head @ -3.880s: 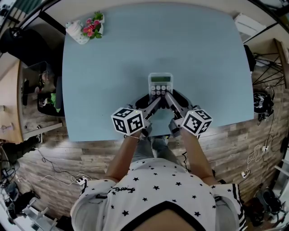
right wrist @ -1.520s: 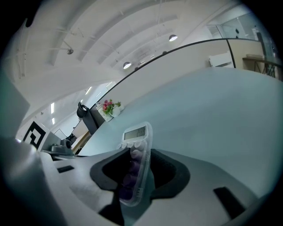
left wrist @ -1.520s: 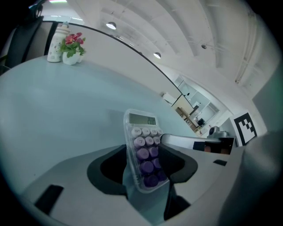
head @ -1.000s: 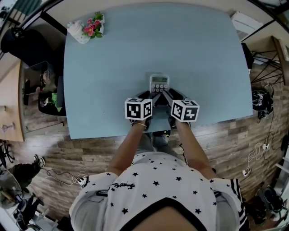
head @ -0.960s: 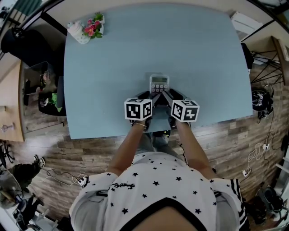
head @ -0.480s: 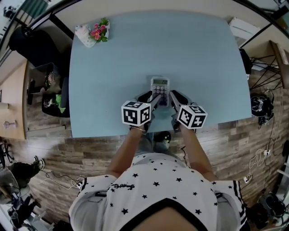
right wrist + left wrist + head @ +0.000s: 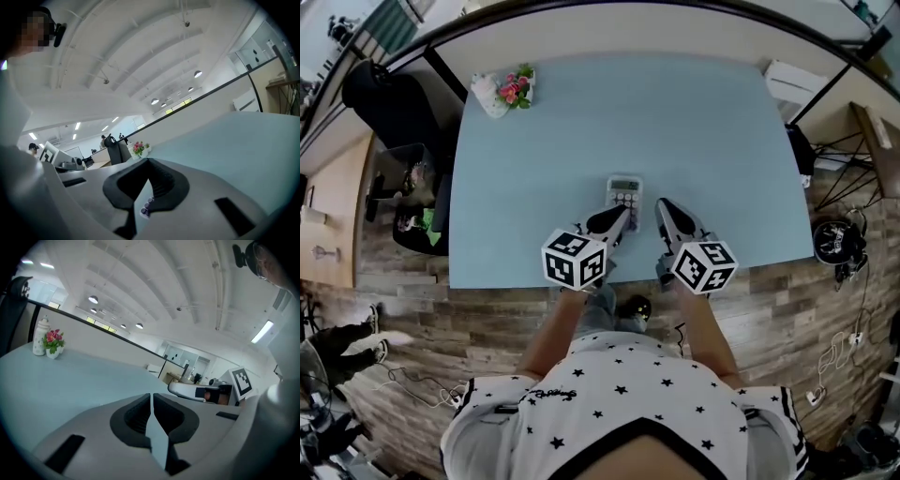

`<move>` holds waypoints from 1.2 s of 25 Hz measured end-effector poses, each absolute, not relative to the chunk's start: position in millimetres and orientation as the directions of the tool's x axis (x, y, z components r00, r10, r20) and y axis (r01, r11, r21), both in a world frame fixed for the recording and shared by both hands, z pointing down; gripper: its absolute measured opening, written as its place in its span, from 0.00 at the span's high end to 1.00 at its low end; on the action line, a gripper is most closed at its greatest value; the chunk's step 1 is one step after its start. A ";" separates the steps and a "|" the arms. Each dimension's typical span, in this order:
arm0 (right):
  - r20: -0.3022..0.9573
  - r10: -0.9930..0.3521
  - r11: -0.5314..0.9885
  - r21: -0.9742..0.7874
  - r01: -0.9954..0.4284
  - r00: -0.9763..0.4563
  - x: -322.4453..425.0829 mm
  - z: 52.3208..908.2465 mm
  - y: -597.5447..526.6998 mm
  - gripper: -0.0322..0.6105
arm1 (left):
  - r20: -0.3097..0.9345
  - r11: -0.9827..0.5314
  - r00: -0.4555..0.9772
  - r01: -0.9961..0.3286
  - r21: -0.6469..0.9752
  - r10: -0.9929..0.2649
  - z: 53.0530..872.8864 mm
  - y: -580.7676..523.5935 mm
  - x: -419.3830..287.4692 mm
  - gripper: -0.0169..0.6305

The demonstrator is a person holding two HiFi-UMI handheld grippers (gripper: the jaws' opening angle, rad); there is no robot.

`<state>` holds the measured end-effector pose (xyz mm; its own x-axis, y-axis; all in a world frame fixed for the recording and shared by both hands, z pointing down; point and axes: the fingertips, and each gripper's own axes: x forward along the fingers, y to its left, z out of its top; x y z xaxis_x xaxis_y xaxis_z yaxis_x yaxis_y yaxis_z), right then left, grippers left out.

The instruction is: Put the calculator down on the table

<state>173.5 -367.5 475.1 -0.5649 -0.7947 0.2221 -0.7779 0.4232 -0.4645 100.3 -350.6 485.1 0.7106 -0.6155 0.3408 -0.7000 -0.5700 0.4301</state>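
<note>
A small white calculator (image 7: 624,192) with purple keys lies flat on the pale blue table (image 7: 722,141), near its front edge. Neither gripper touches it. My left gripper (image 7: 623,215) hovers over the calculator's near left corner, its jaws shut with nothing between them (image 7: 151,395). My right gripper (image 7: 662,205) hangs just to the right of the calculator, also shut and holding nothing (image 7: 148,162). In the right gripper view a few purple keys of the calculator (image 7: 145,208) show through the gap below the jaws.
A white vase of pink flowers (image 7: 508,89) stands at the table's far left corner, also in the left gripper view (image 7: 50,343) and the right gripper view (image 7: 139,148). A black chair (image 7: 389,103) sits off the left side. Wooden floor lies below the front edge.
Both grippers have let go of the calculator's near end, shut their jaws and risen off the table. The calculator has stayed lying on the table.
</note>
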 end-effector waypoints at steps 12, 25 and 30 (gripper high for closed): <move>0.027 -0.791 0.558 -0.379 -0.738 -0.611 189.1 395.2 -328.9 0.95 | 0.231 -0.623 0.659 -0.752 0.215 -0.716 410.9 -316.2 114.3 0.91; -0.028 -0.764 0.610 -0.356 -0.708 -0.644 196.3 377.6 -299.5 0.95 | 0.188 -0.587 0.608 -0.794 0.160 -0.771 393.8 -284.0 116.1 0.91; -0.025 -0.753 0.620 -0.362 -0.696 -0.658 192.1 379.2 -293.4 0.95 | 0.176 -0.579 0.607 -0.794 0.186 -0.775 392.9 -277.1 113.1 0.91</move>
